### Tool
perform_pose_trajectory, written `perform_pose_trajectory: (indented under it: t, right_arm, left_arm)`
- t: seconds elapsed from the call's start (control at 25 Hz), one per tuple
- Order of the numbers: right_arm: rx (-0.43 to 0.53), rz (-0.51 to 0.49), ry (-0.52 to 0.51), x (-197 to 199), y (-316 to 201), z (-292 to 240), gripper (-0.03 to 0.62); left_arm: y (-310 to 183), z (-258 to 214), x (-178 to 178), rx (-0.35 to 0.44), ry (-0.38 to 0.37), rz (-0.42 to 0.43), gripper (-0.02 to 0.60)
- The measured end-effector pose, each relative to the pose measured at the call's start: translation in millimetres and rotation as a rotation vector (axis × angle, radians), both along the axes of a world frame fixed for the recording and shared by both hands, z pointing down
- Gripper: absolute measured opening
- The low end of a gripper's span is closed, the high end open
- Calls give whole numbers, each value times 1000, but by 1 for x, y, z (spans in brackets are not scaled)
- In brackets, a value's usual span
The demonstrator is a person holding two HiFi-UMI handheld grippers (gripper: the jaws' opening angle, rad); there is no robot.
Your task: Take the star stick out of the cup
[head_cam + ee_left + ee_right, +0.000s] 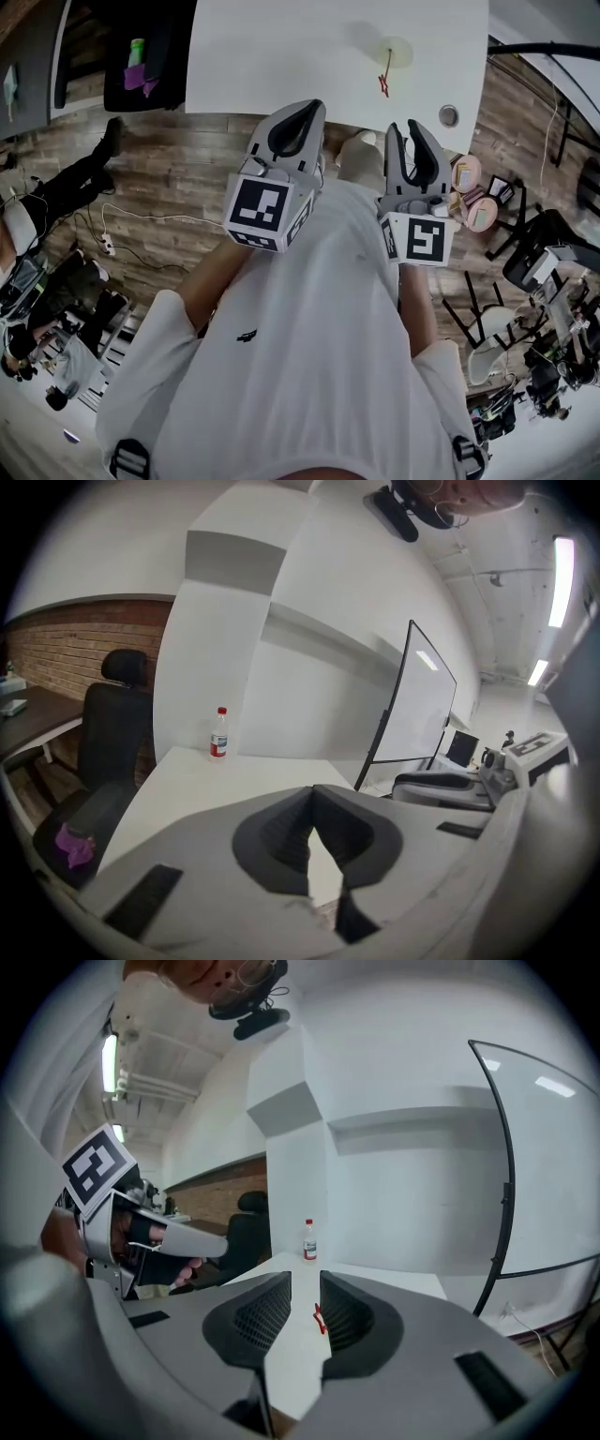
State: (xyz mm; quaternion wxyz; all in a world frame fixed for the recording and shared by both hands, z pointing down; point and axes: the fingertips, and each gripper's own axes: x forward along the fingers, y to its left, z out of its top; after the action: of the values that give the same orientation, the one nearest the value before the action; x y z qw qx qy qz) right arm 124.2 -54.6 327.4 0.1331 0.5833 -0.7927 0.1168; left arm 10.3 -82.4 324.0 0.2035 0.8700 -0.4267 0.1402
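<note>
A thin stick with a red star (383,86) on its end shows on the white table (281,56), running from a pale round cup (395,50) toward the table's near edge. I cannot tell whether it stands in the cup. My left gripper (298,111) hovers short of the table edge, its jaws shut with nothing in them (312,791). My right gripper (405,131) is beside it, open and empty (306,1279). Through its gap the red star (320,1318) shows farther off on the table. Both grippers are well short of the cup.
A clear bottle with a red cap (218,733) stands at the table's far end. A black office chair (111,726) with a purple thing on its seat is at the table's left, a whiteboard (412,705) at its right. Small round stools (473,197) crowd the floor to my right.
</note>
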Motion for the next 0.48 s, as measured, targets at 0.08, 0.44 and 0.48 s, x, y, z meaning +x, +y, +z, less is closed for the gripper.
perform_pose_trajectory:
  t: [0.08,0.44,0.48]
  right_arm:
    - [-14,-24,8,-4,-6,11,80]
    - [-39,-68,24,-17,-32,38,89]
    - [-42,-75,29,-19,-34,41,94]
  left_arm:
    - [-2,5,-1,-11,-3,-11,-5]
    - [-9,31,-9,-54,-35,-21,-5]
    - [-11,35,-11,-58,-40,-21,-5]
